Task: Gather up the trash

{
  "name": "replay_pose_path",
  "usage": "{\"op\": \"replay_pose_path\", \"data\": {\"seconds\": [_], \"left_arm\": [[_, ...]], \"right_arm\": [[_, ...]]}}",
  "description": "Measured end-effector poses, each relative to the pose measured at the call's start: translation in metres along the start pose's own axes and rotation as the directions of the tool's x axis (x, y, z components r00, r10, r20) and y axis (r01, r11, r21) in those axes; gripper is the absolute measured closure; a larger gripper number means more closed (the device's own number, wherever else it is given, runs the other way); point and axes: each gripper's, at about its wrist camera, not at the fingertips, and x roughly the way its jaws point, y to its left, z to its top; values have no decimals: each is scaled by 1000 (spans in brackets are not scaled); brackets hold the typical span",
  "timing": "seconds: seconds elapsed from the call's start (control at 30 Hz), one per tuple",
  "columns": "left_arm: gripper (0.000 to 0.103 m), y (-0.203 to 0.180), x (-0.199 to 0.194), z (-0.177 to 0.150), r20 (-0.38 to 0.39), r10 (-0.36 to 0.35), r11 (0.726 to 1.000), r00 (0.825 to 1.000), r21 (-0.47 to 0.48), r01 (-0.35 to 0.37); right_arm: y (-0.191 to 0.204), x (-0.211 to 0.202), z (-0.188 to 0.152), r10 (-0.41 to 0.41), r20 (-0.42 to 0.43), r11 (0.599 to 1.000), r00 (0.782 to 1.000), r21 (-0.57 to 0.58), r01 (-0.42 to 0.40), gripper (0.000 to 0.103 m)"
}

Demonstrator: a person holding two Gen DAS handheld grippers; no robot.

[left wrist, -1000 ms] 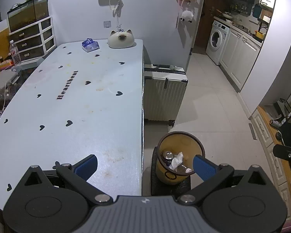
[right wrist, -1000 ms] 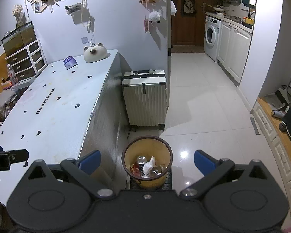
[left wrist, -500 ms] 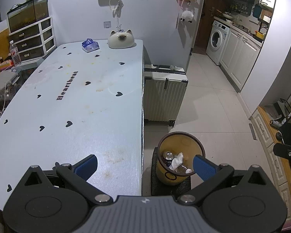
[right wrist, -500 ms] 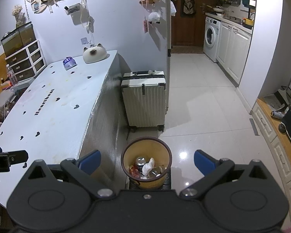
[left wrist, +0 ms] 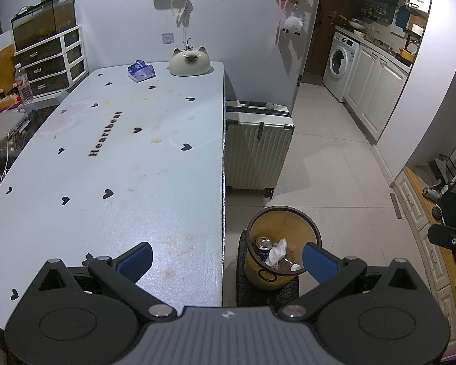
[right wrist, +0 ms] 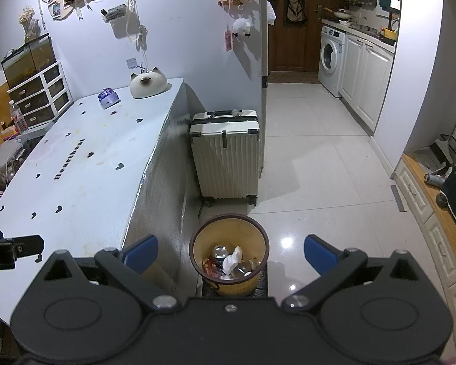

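A yellow trash bin (left wrist: 298,223) (right wrist: 249,231) with a dark rim stands on the floor by the table's near right corner. It holds a can (left wrist: 263,242) (right wrist: 221,251), crumpled white tissue (left wrist: 276,252) (right wrist: 232,260) and other scraps. My left gripper (left wrist: 226,260) is open and empty, over the table edge and the bin. My right gripper (right wrist: 230,252) is open and empty, above the bin. The light blue table (left wrist: 121,164) (right wrist: 85,164) carries a tissue pack (left wrist: 141,71) (right wrist: 108,97) and a cat-shaped white object (left wrist: 190,60) (right wrist: 147,85) at its far end.
A white suitcase (left wrist: 257,149) (right wrist: 226,155) stands on the floor beyond the bin, next to the table. A drawer unit (left wrist: 50,64) is at the far left. Kitchen cabinets and a washing machine (right wrist: 331,57) are at the back right. A low cabinet (right wrist: 425,219) lines the right.
The right gripper's view has shifted slightly, with the bin a little lower and nearer the centre. The left gripper has stayed still. Both stay open and empty.
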Motion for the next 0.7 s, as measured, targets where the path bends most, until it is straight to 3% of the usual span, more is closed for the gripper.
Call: {"op": "replay_pose_path", "data": {"seconds": [0.7], "left_arm": [[0, -1, 0, 1, 0, 2, 1000, 1000, 6, -2]], "right_arm": [[-1, 0, 1, 0, -1, 1000, 1000, -1, 0, 0]]}}
